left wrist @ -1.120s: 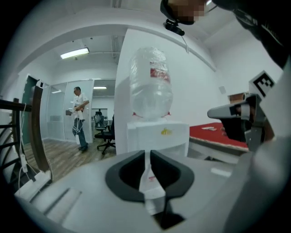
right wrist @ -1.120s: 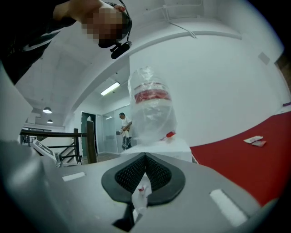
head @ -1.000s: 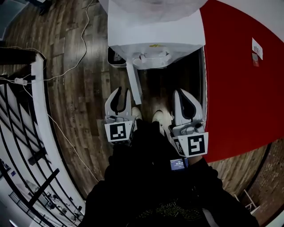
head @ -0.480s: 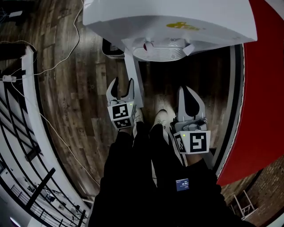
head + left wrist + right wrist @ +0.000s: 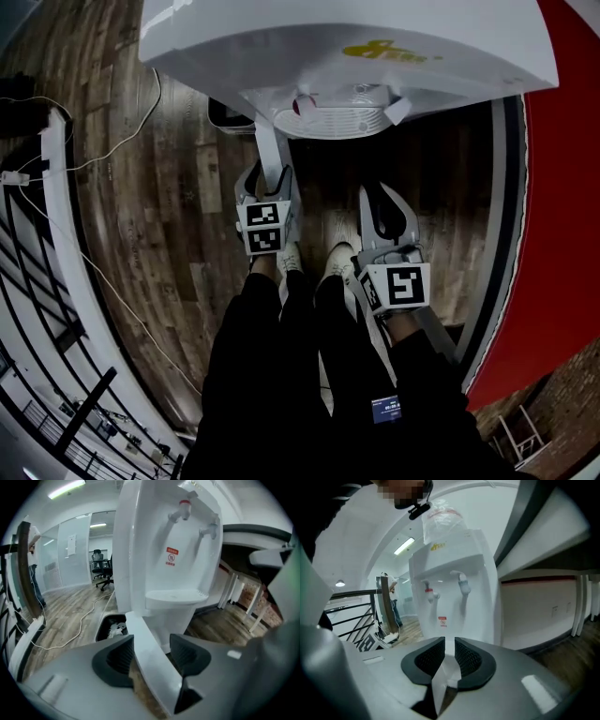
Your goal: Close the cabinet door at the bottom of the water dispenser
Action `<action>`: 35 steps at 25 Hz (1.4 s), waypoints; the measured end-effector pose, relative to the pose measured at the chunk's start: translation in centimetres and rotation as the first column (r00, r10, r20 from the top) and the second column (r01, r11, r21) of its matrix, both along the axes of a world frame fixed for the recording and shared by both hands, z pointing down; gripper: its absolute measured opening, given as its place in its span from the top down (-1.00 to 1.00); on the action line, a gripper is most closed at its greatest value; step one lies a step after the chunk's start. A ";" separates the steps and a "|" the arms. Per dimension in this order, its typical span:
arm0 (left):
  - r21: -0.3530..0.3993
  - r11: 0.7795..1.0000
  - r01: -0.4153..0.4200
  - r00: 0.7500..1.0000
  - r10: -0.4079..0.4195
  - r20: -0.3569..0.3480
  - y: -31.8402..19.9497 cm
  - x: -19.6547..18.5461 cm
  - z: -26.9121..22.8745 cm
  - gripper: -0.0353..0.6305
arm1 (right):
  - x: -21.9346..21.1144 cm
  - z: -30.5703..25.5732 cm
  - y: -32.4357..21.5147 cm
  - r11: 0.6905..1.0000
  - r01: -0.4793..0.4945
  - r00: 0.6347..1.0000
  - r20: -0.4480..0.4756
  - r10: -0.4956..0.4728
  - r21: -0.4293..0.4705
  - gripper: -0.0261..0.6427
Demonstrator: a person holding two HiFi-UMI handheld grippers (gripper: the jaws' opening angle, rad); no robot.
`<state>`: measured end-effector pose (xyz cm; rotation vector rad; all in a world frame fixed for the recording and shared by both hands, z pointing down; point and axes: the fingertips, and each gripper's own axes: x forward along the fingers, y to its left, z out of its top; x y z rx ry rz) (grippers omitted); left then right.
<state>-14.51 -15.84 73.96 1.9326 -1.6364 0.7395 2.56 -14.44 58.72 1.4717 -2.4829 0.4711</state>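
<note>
- The cabinet door (image 5: pixel 273 155) is a white panel standing open at the bottom of the water dispenser (image 5: pixel 347 47); in the head view it shows edge-on, reaching from the base toward the person
- In the left gripper view its narrow edge (image 5: pixel 152 667) runs lengthwise down the gap between the two jaws
- The left gripper (image 5: pixel 269 175) straddles that edge: its jaws have just been opening and stand spread, with the left pad close against the door and a clear gap at the right pad, so nothing is pinched
- The right gripper (image 5: pixel 382 202) hangs to the right of the door, well apart from it, facing the dispenser's front (image 5: pixel 454 597); its jaws have just been opening and now show a narrow slit with nothing held
- Above the door sits the drip tray (image 5: pixel 176 597), with a red-capped tap (image 5: pixel 184 506) higher up
- A dark waste bin (image 5: pixel 110 627) with crumpled white bits inside stands on the wooden floor (image 5: pixel 169 187) just left of the dispenser
- The person's light shoes (image 5: pixel 286 255) are just behind the left gripper, and a red wall (image 5: pixel 562 234) lies to the right
</note>
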 end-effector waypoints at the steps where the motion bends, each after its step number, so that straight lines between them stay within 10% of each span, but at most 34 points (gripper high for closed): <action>1: -0.005 1.000 -0.002 1.000 0.002 0.008 -0.3 0.1 0.3 0.20 | -0.1 1.3 -0.2 1.000 0.006 1.000 -0.002 -0.006 -0.029 0.71; 8: -0.032 0.993 0.113 0.993 -0.114 -0.034 -0.8 -1.4 2.4 0.13 | 0.6 7.7 -1.4 0.984 -0.020 0.999 -0.032 0.015 -0.175 0.36; 26: -0.109 0.987 0.119 0.952 -0.145 -0.270 -0.9 1.4 2.5 0.14 | 2.5 9.3 -0.9 0.970 -0.073 0.997 -0.047 0.064 -0.233 0.37; 31: -0.102 0.985 0.138 0.900 -0.168 -0.402 -0.8 2.8 1.7 0.10 | 2.9 9.5 -0.3 0.968 -0.083 0.996 -0.056 0.071 -0.239 0.37; 35: -0.113 0.975 0.189 0.775 -0.219 -0.593 -1.4 3.3 1.1 0.09 | 2.9 9.6 0.0 0.966 -0.081 0.996 -0.050 0.071 -0.244 0.37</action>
